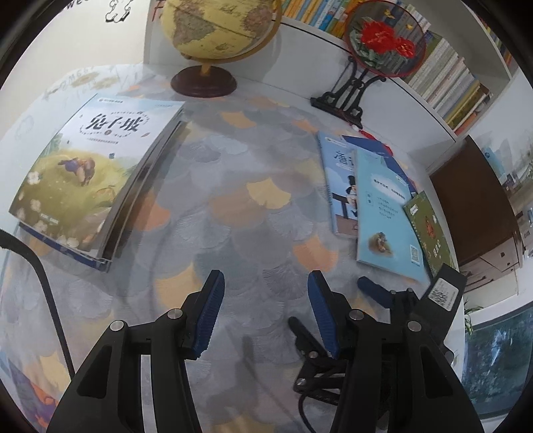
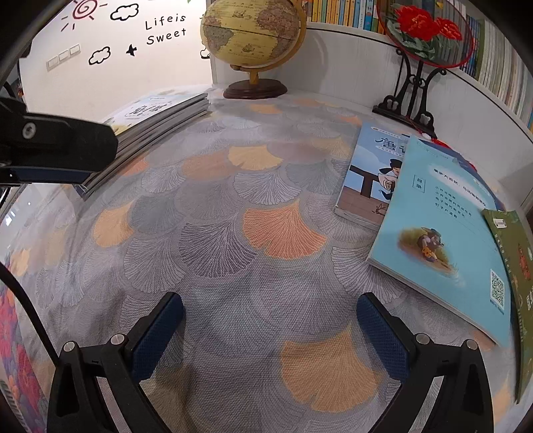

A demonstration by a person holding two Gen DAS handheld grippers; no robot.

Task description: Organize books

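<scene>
Books: neat stack (image 1: 90, 173) left; three (image 2: 443, 233) overlapping, askew, right.

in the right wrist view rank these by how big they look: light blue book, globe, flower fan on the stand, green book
1. light blue book, nearest the camera, so its lead is partly nearness
2. globe
3. flower fan
Globe and fan look close. green book is cut off by the edge, so unranked.
</scene>
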